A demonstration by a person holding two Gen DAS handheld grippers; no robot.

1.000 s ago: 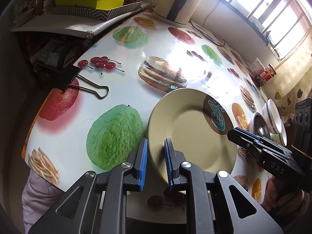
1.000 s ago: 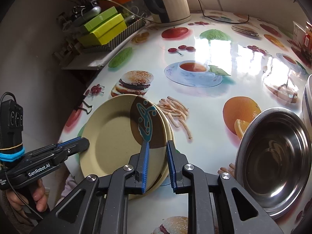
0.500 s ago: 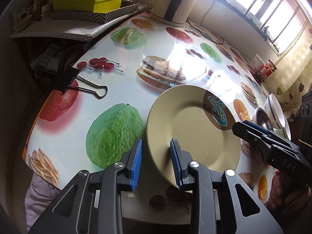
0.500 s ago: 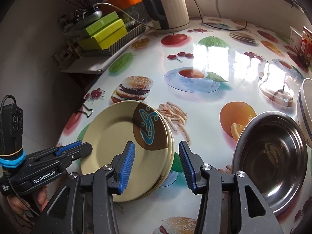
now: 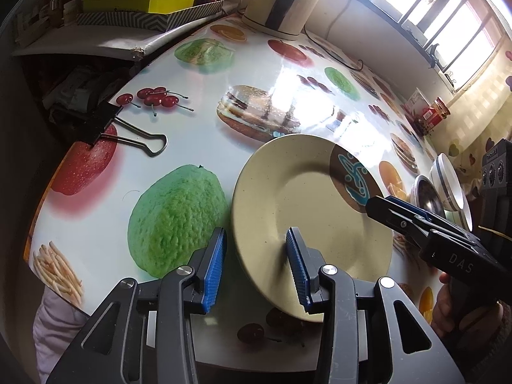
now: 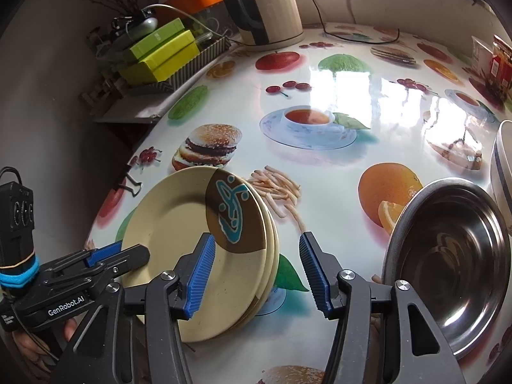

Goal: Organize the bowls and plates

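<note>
A stack of beige plates (image 6: 179, 240) with a brown and blue motif lies on the table near its front-left edge; it also shows in the left wrist view (image 5: 297, 211). My left gripper (image 5: 256, 268) is open, its jaws astride the stack's near rim. My right gripper (image 6: 254, 272) is open, its jaws astride the stack's opposite rim. A steel bowl (image 6: 448, 265) sits right of the plates, and a white bowl with a dark stripe (image 6: 502, 169) stands beyond it. Both bowls show in the left wrist view, the steel bowl (image 5: 427, 195) and the white bowl (image 5: 448, 182).
The table (image 6: 352, 73) has a glossy food-print cover. A black binder clip (image 5: 108, 124) grips its left edge. A kettle (image 6: 268, 3) stands at the back. Green boxes (image 6: 160, 54) sit on a side shelf. Red jars (image 5: 432, 115) stand at the far right.
Both grippers have opened from shut on the plate rim and let the top plate go. The plate now rests on the stack.
</note>
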